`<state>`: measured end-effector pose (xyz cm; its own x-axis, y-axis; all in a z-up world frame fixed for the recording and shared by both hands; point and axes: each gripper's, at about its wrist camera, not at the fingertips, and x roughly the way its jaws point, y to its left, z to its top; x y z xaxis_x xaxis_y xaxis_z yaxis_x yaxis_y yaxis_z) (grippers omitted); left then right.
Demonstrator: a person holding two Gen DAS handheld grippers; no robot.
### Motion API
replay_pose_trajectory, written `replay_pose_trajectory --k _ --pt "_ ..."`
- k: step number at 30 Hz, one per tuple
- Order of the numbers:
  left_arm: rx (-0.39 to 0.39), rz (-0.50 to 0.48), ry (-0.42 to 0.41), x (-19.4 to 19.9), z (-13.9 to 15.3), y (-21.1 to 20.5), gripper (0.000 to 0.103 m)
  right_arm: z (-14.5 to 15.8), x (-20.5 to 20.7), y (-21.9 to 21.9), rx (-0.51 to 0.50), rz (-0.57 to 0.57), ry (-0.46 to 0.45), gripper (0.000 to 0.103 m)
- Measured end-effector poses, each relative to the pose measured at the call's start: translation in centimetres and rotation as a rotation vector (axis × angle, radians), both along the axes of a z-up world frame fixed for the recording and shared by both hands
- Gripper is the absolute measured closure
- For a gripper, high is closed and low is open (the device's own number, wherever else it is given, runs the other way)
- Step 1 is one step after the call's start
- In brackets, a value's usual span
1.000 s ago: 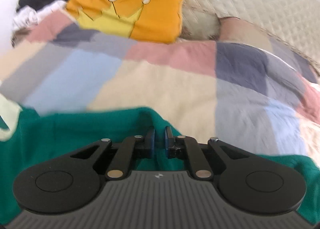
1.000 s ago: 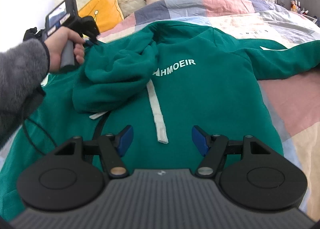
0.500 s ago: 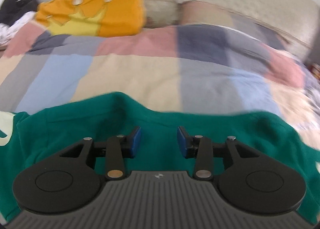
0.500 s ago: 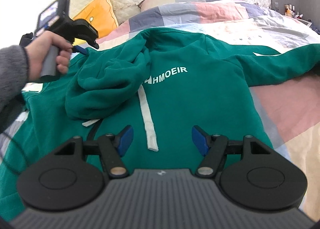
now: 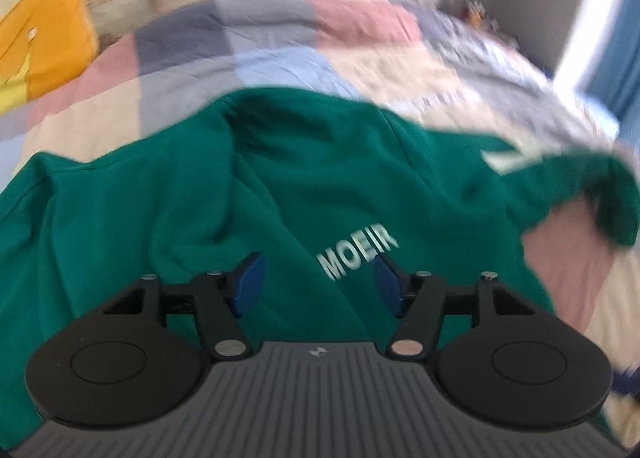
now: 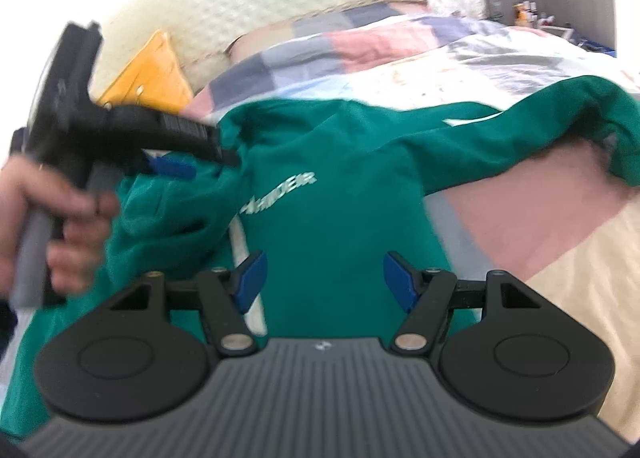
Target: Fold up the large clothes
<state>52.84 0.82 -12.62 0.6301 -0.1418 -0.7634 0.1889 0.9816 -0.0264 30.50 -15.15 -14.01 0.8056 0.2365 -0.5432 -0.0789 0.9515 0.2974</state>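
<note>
- Left wrist view: the green hoodie (image 5: 280,194) is seen spread chest-up on the patchwork bedspread (image 5: 256,58), filling the middle and lower frame, with white lettering at lower centre.
- The left tool (image 5: 316,282) is seen released; its jaws have just been opening, and only the hoodie lying below shows between the blue pads, which press on nothing.
- Right wrist view: the right tool (image 6: 322,278) is likewise held apart and empty over the lower chest of the hoodie.
- At the left of that frame, a hand (image 6: 48,226) is seen carrying the left tool above the bunched hood (image 6: 168,214), beside a white drawstring (image 6: 244,242).
- One sleeve (image 6: 520,146) is stretched toward the right edge of the frame, its cuff drooping.
- An orange cushion (image 6: 148,74) is propped against the quilted headboard in the upper left.
- The fabric is judged soft, thick and limp, likely fairly heavy for cloth, not fragile; sagging and dragging are to be expected when lifted.
- A hold is best taken at a seam or edge, such as a shoulder, cuff or hem, where layers can be pinched firmly; the drawstring is best avoided.
</note>
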Motion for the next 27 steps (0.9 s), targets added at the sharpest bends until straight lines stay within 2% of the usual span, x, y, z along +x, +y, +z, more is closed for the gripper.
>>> replay_pose_trajectory --k 2,3,4,5,6,8,11,14,17,19,22,24,27 --pt "0.066 -0.022 0.015 -0.2 -1.2 -1.2 0.039 0.0 0.1 -0.5 0.007 -0.022 -0.001 0.036" --pt "0.116 -0.028 0.005 -0.3 -1.6 -1.8 0.053 0.0 0.3 -0.8 0.012 -0.029 0.002 0.036" --pt "0.18 -0.033 -0.013 -0.6 -1.9 -2.2 0.076 0.0 0.3 -1.0 0.019 -0.032 0.007 0.036" --pt "0.239 -0.038 -0.014 -0.7 -2.2 -2.6 0.086 0.0 0.3 -1.3 0.026 -0.036 0.007 0.036" --pt "0.26 -0.036 -0.01 -0.7 -2.2 -2.6 0.09 0.0 0.4 -1.4 0.027 -0.043 0.005 0.036" --pt "0.25 -0.036 -0.026 -0.7 -0.9 -1.8 0.091 -0.1 0.4 -1.8 0.03 -0.05 0.005 0.036" --pt "0.14 0.045 -0.081 -0.4 2.9 1.4 0.092 0.0 0.4 -2.0 0.043 -0.051 0.002 0.036" --pt "0.189 0.005 -0.101 -0.8 5.1 2.4 0.092 0.1 0.3 -1.9 0.039 -0.043 -0.007 0.036" --pt "0.194 -0.06 -0.081 -1.9 5.9 2.6 0.092 0.3 0.2 -1.8 0.034 -0.039 -0.012 0.036" --pt "0.246 -0.128 -0.064 -3.3 5.2 1.8 0.092 0.4 0.1 -1.8 0.033 -0.042 -0.018 0.036" --pt "0.25 -0.196 -0.02 -4.9 2.8 0.6 0.092 0.4 0.1 -1.9 0.03 -0.045 -0.018 0.036" --pt "0.236 -0.197 0.009 -5.5 0.4 0.1 0.092 0.4 0.0 -2.0 0.029 -0.044 -0.019 0.036" --pt "0.175 -0.142 0.023 -5.8 -2.3 0.4 0.091 0.4 0.0 -1.8 0.016 -0.036 -0.028 0.036"
